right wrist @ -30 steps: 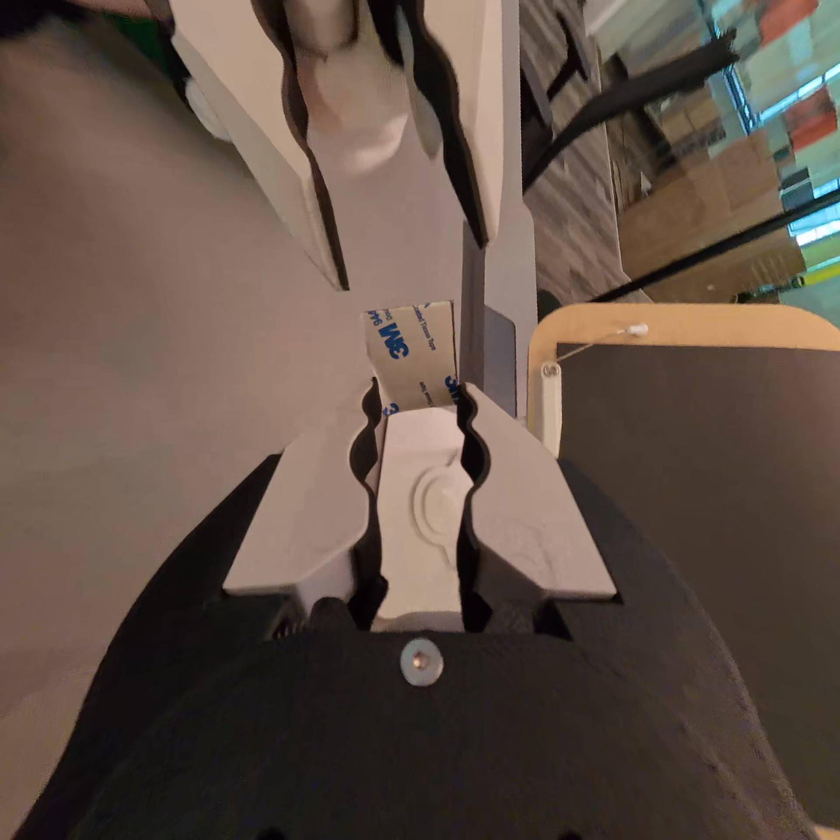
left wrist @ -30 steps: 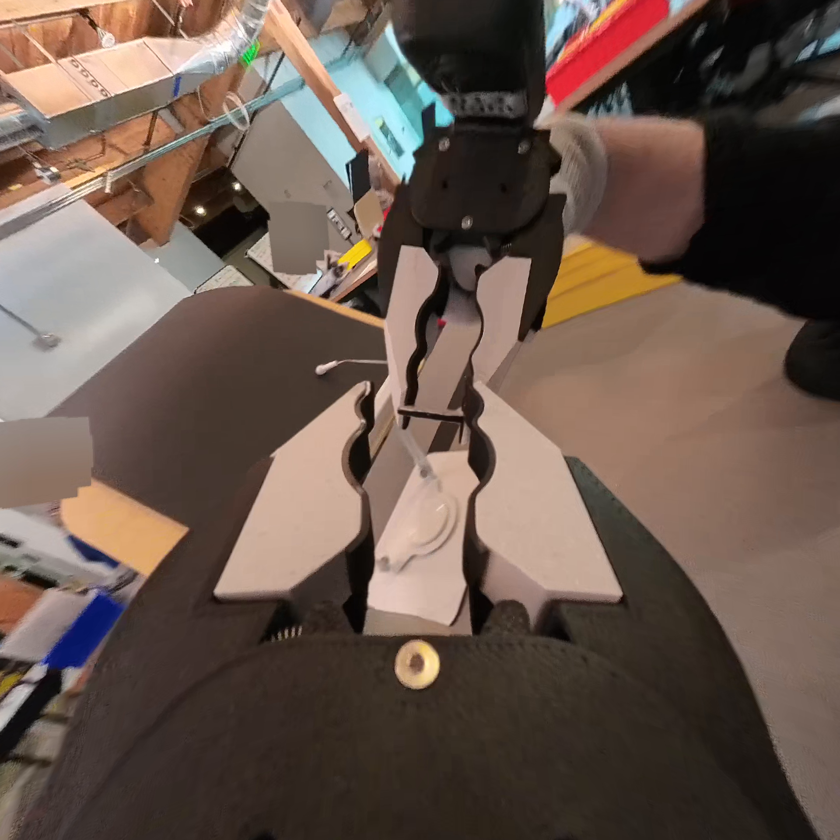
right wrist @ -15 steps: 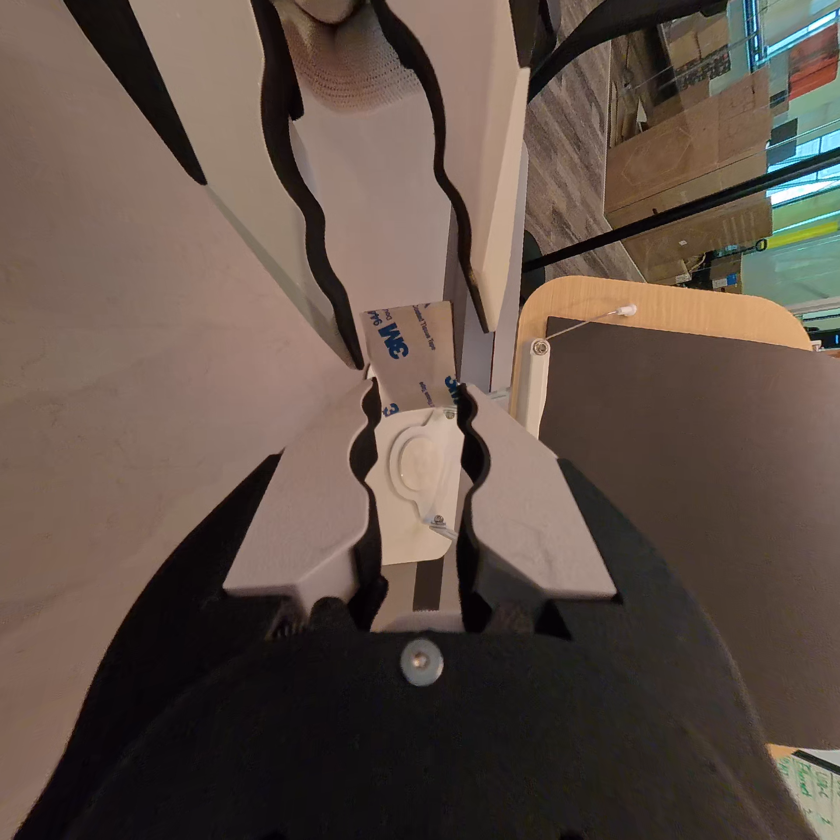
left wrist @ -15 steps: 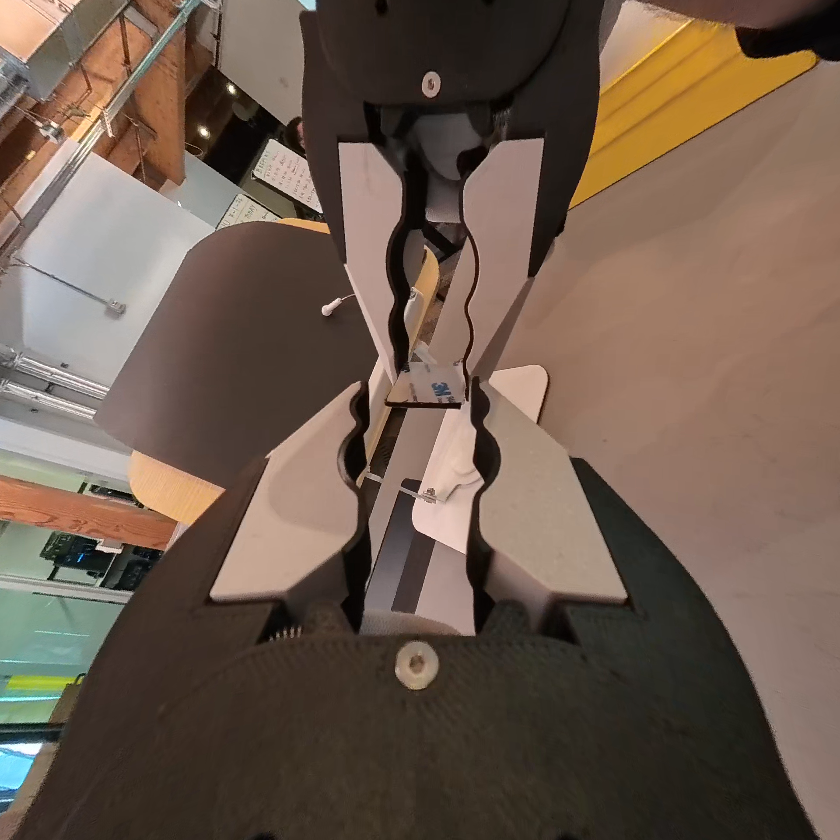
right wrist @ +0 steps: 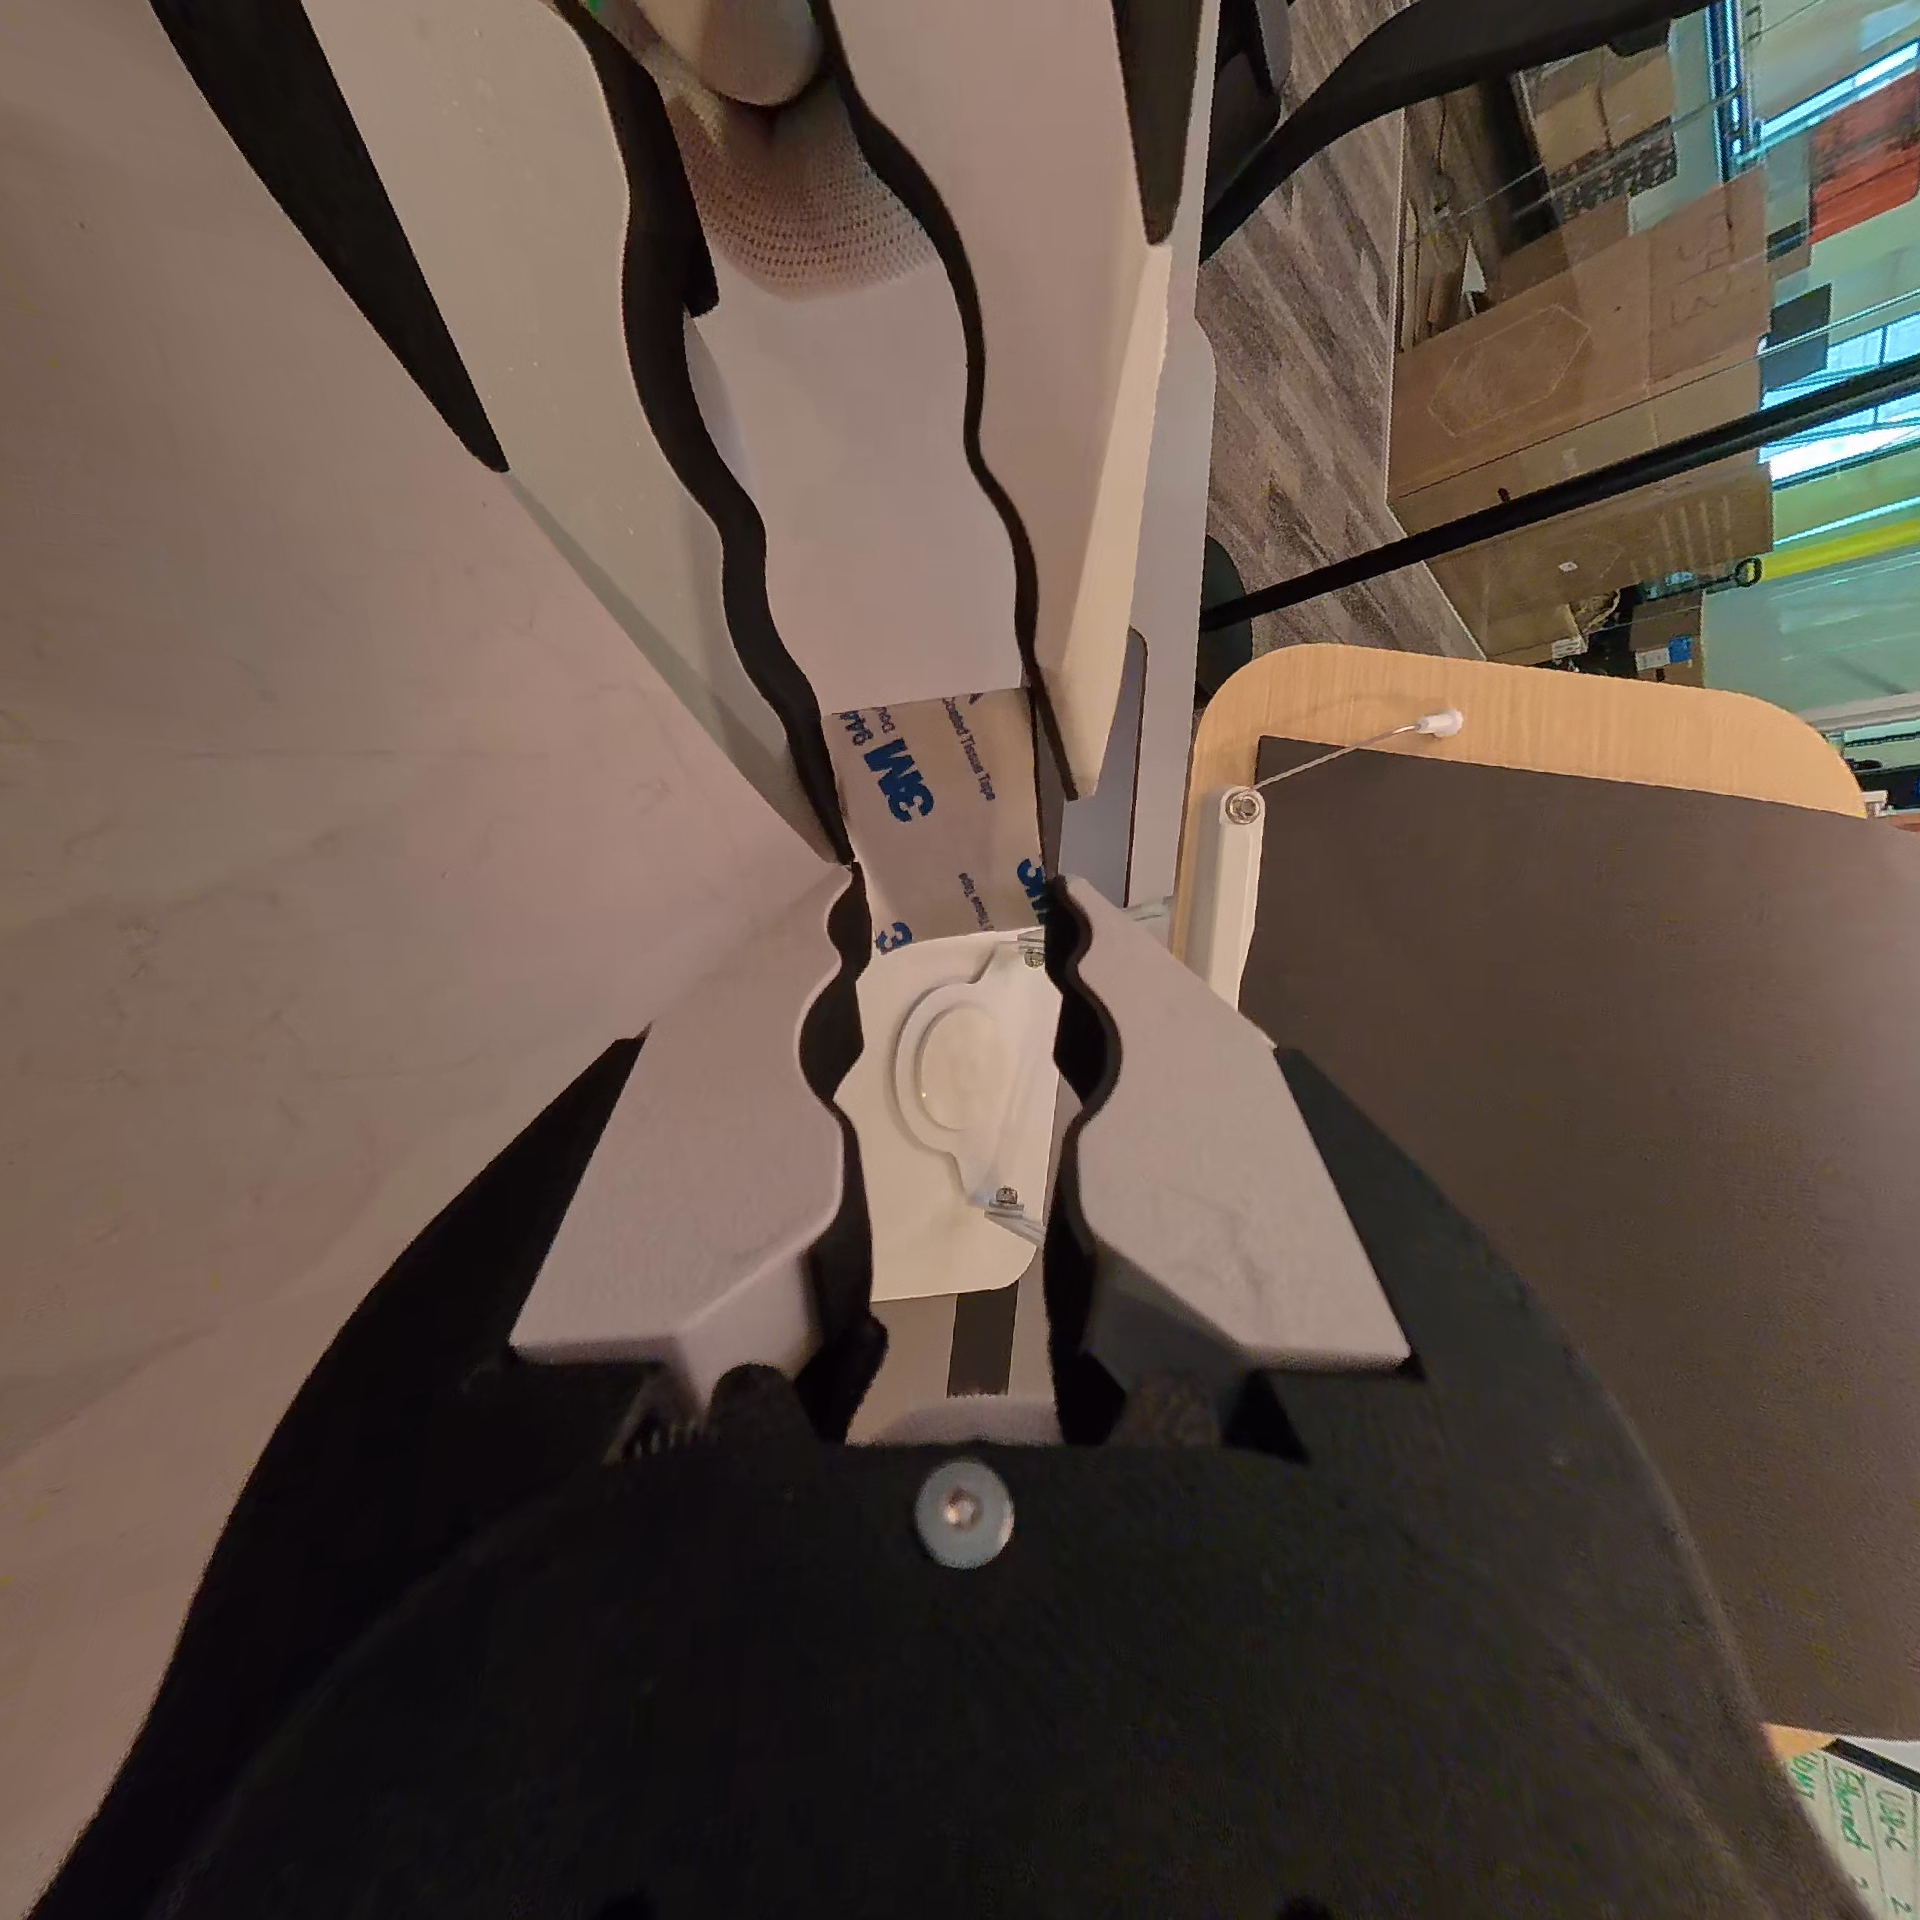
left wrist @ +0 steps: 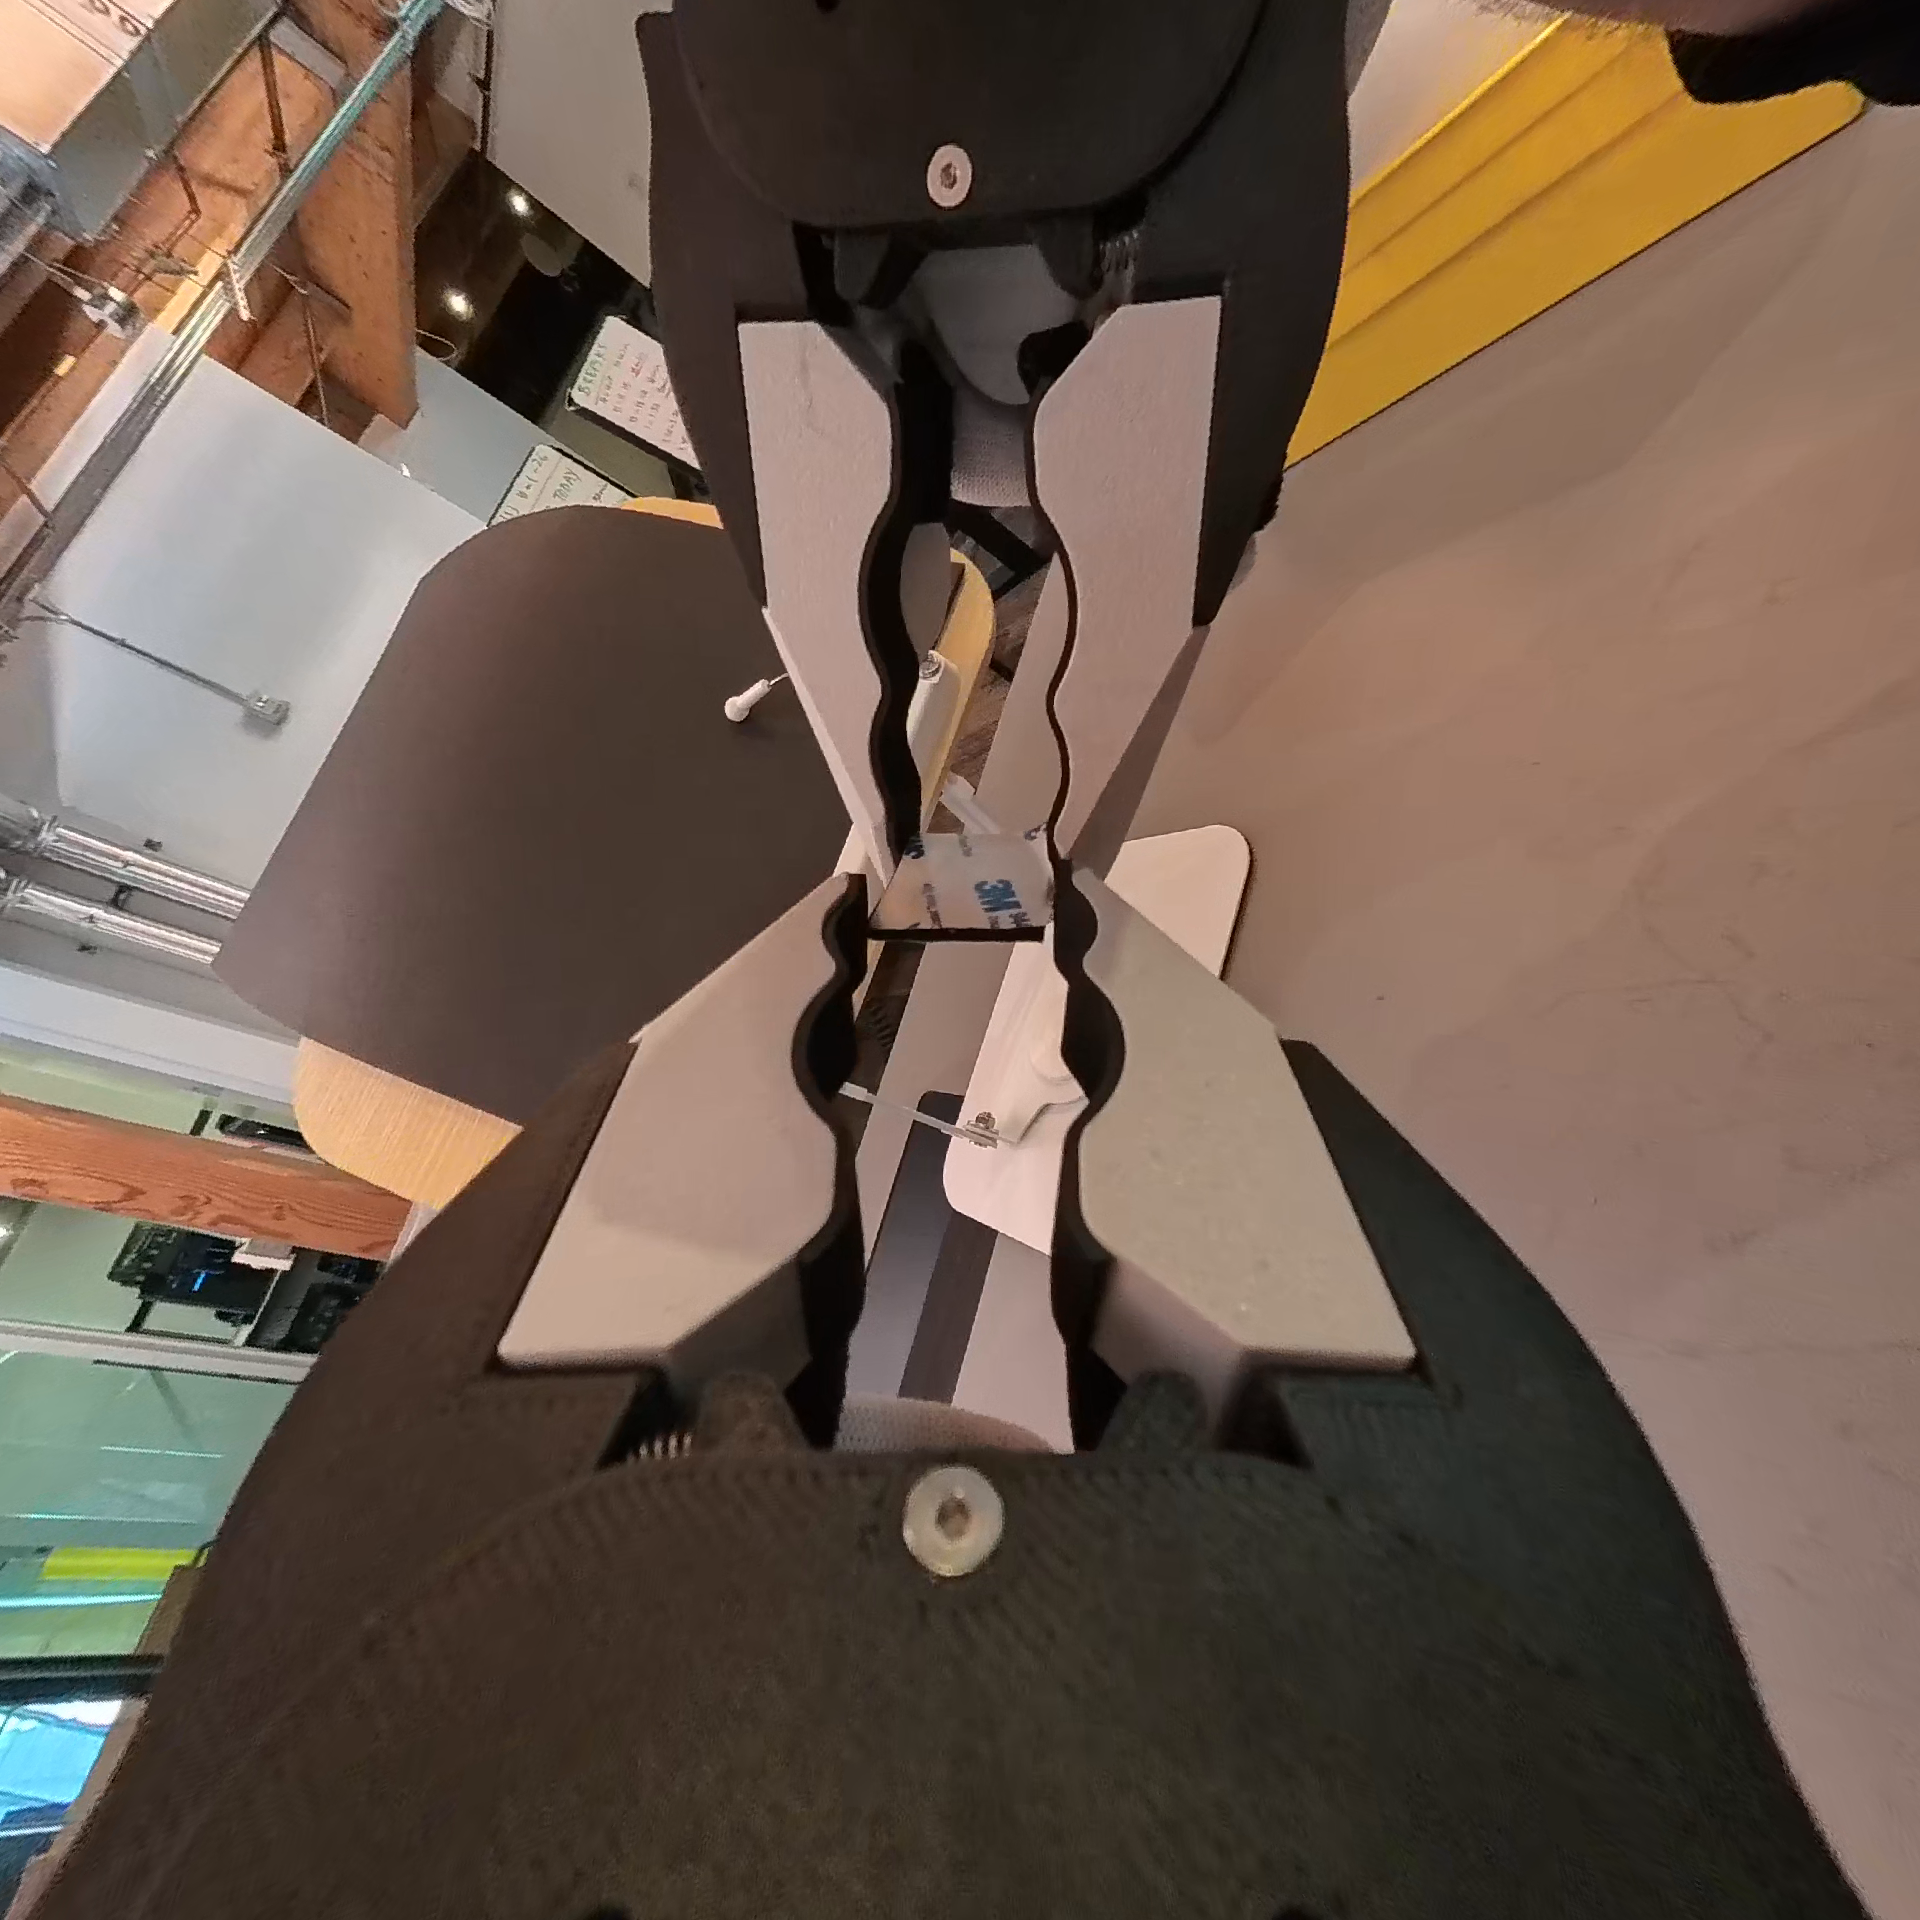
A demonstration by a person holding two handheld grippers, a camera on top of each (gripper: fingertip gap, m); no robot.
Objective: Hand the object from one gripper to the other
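A small tape square, grey backing with blue print and a black edge, hangs in the air between the two grippers, which meet tip to tip. My right gripper is shut on its sides. It reaches down from the top of the left wrist view. My left gripper has its fingertips against the square's other end and is shut on it too. It comes in from the top of the right wrist view. The square shows flat in the right wrist view.
Below the grippers are a grey floor, a white base plate with a round disc, and a dark panel on a wood-coloured board. A gloved hand shows behind the left gripper. Left and right tips are no more than a few centimetres apart.
The grippers have come together tip to tip. The left fingers have narrowed from wider than the square to its width. The right gripper has kept hold of the square throughout.
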